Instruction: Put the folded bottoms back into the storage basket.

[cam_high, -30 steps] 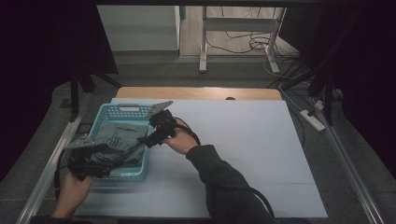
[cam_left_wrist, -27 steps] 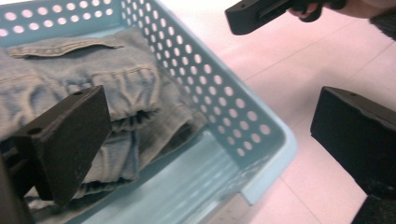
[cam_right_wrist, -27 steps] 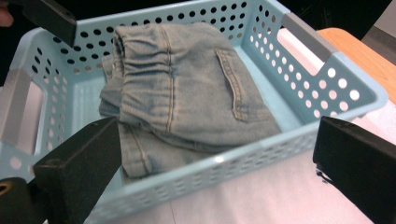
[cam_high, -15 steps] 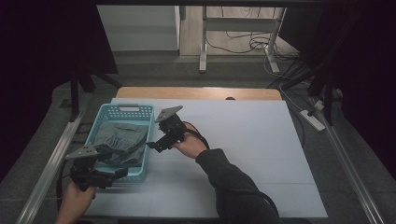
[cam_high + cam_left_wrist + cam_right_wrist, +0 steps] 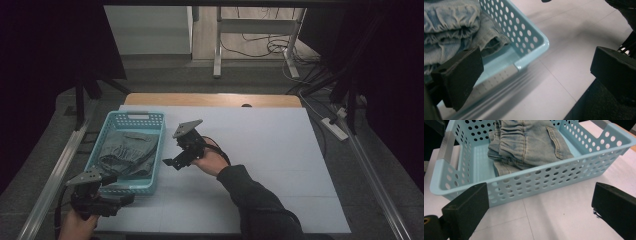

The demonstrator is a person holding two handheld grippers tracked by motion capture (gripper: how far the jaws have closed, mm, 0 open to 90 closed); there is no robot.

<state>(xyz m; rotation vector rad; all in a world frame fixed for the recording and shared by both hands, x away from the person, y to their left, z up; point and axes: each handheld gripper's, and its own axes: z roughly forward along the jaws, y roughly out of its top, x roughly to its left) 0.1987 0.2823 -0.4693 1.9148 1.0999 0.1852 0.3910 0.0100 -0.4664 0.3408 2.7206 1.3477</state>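
A pale blue perforated basket [image 5: 106, 150] sits near the left edge of a white table [image 5: 280, 150]. Inside it lies a folded pair of light denim jeans [image 5: 125, 150], bunched towards the middle and reaching close to the rim on one long side.

The left gripper [image 5: 125, 200] hovers just off the basket's near corner, low over the table edge, its fingers [image 5: 461, 75] spread wide and holding nothing. In the left gripper view the basket's rounded corner [image 5: 541, 45] sits between the two fingers, with denim folds just behind the wall.

The right gripper [image 5: 172, 162] hangs above the table just beside the basket's right long wall, its fingers [image 5: 466, 207] also released and empty. The right gripper view looks straight at that wall [image 5: 544, 180] with the jeans [image 5: 531, 142] beyond it.

Both tools are clear of the basket, so the risks lie in the next approach. A finger coming in low could strike the thin plastic wall and shove the light basket along the table, perhaps off the left edge, which it already sits close to. A finger tip could also catch in one of the wall's holes. The high view is dim, so how much margin the basket has at that edge is hard to judge. If the jeans are picked up by a single loose fold, they may unfurl and drag the basket with them.
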